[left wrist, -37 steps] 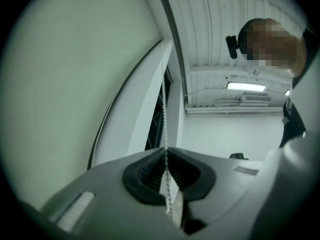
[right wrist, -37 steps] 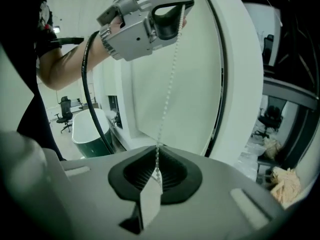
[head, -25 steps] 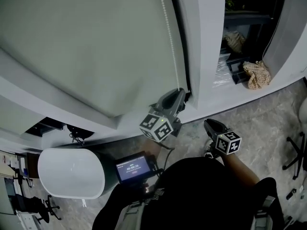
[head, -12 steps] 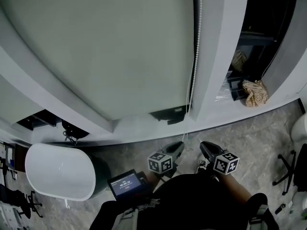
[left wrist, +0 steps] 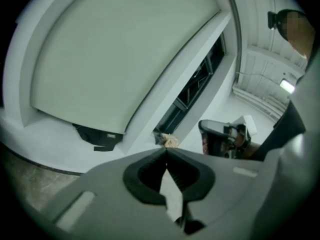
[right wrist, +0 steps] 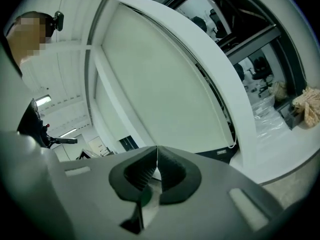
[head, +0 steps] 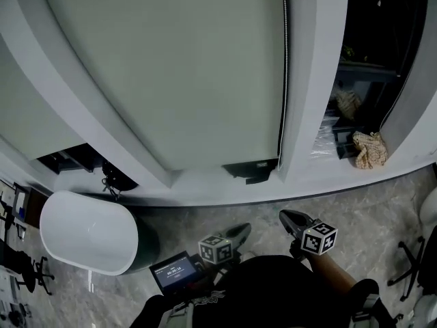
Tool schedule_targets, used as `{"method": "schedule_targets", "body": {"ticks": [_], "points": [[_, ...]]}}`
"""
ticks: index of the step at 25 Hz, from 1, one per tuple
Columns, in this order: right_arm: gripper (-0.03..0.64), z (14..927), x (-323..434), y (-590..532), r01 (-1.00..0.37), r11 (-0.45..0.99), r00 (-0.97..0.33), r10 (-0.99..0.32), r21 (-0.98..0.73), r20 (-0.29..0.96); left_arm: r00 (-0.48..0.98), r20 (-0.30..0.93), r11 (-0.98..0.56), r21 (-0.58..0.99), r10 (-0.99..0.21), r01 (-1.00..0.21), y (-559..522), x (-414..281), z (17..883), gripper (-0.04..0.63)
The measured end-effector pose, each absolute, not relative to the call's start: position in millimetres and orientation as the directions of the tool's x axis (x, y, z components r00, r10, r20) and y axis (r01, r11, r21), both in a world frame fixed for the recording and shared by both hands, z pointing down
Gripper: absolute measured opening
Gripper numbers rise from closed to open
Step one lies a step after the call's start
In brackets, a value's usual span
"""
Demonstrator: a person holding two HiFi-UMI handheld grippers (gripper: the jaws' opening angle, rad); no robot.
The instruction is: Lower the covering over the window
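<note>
1. Roller blind (head: 177, 67) hangs down over the window, bottom edge near the sill (head: 205, 186).
2. Left gripper (head: 242, 228): jaws just closed, tips together, empty.
3. Right gripper (head: 285, 216): jaws likewise just closed, empty.

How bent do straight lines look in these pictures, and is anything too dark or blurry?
Head view: wide-angle bowing curves the roller blind and its frame; the opening to its right is near black. Left gripper view: black rounded corners, and the blind's edges arc. Right gripper view: same dark corners, the ceiling light bright.
</note>
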State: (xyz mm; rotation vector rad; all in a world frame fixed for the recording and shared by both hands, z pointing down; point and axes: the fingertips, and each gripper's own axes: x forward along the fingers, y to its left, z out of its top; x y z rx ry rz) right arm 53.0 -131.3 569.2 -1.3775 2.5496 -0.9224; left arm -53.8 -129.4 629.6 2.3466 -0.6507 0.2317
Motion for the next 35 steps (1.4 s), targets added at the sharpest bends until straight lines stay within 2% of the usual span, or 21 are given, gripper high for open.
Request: {"method": "schedule_targets", "body": {"ticks": [9,13,22,29,35], "points": [[0.006,546.1,54.5,-20.2,-0.636,0.536,-0.703,-0.698,-0.555,0.132,0.861,0.204,-0.659,0.57,-0.466,-0.492,-24.7,6.1,575.8,0.003],[0.006,558.9,57.1,23.4,-0.588,0.525,-0.728,-0.675,-0.615,0.12,0.847,0.234,-0.643,0.565,-0.477,-0.517,27.7,17.6,579.6,0.003],[0.006,569.9,21.5,80.8,-0.472,0.557,-0.808,-0.583,-0.683,0.082,0.783,0.337,-0.591,0.52,-0.522,-0.617,94.9,-8.0,587.6,0.003],[0.006,569.1,-14.4,97.2,-0.42,0.58,-0.842,-0.536,-0.698,0.061,0.749,0.342,-0.565,0.5,-0.567,-0.656,114.7,-43.0,586.0,0.003],[0.006,566.1,-46.3,111.0,-0.428,0.578,-0.843,-0.533,-0.695,0.076,0.75,0.316,-0.559,0.514,-0.582,-0.65,135.6,-78.5,582.8,0.003]]}}
